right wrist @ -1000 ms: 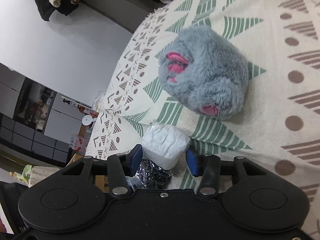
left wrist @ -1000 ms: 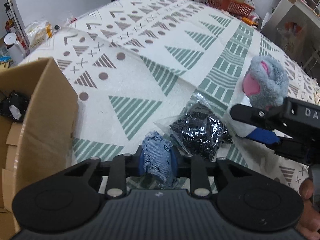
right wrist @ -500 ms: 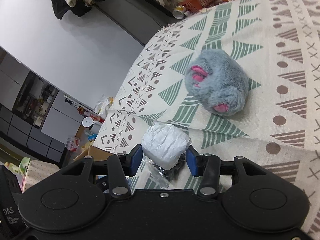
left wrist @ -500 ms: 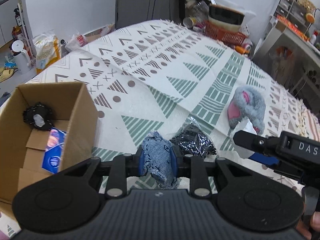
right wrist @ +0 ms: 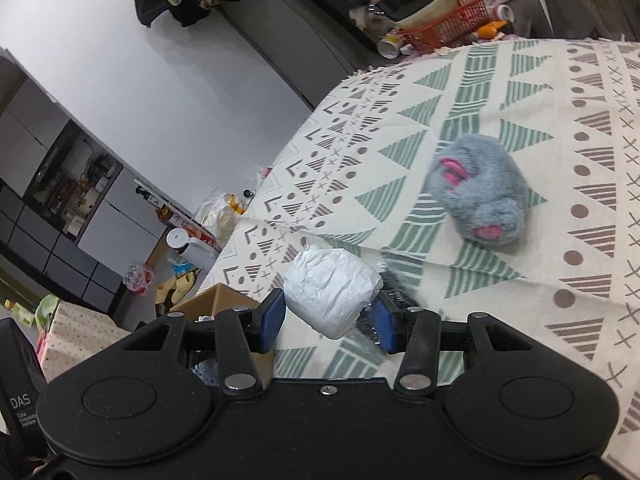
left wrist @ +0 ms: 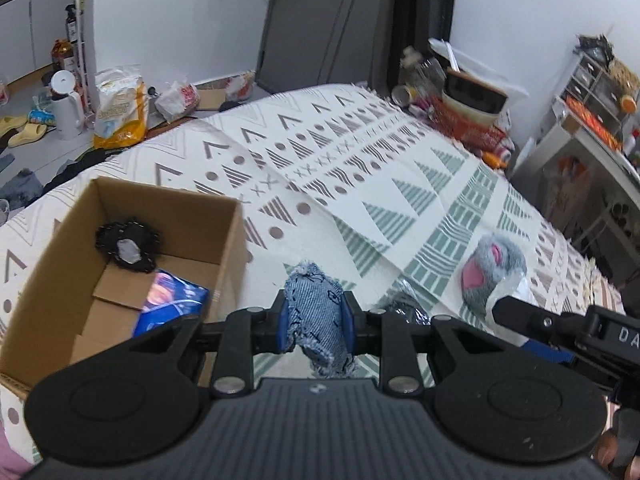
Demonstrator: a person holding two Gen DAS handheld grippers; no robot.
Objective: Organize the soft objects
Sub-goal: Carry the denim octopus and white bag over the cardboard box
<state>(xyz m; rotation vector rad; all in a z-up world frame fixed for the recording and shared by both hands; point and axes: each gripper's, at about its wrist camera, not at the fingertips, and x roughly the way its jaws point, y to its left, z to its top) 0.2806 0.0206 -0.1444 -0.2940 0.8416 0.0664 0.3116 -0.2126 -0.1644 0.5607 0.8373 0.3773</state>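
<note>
Our left tool (left wrist: pixel 316 322): blue pads (left wrist: pixel 285 326) clamped on rolled denim piece (left wrist: pixel 318 316), held aloft, level. Our right tool (right wrist: pixel 328 322): blue pads (right wrist: pixel 271 318) pressed against white wrapped bundle (right wrist: pixel 332 290), raised too. In left wrist view, right tool (left wrist: pixel 568 332) reaches in from right edge, our hand (left wrist: pixel 612 452) partly visible behind it.

The black glittery packet (left wrist: pixel 406 310) is mostly hidden behind the left gripper (left wrist: pixel 316 320), the cardboard box (right wrist: pixel 218 300) shows only a corner behind the right gripper (right wrist: pixel 328 312), and the clutter at the table's far end is blurred
</note>
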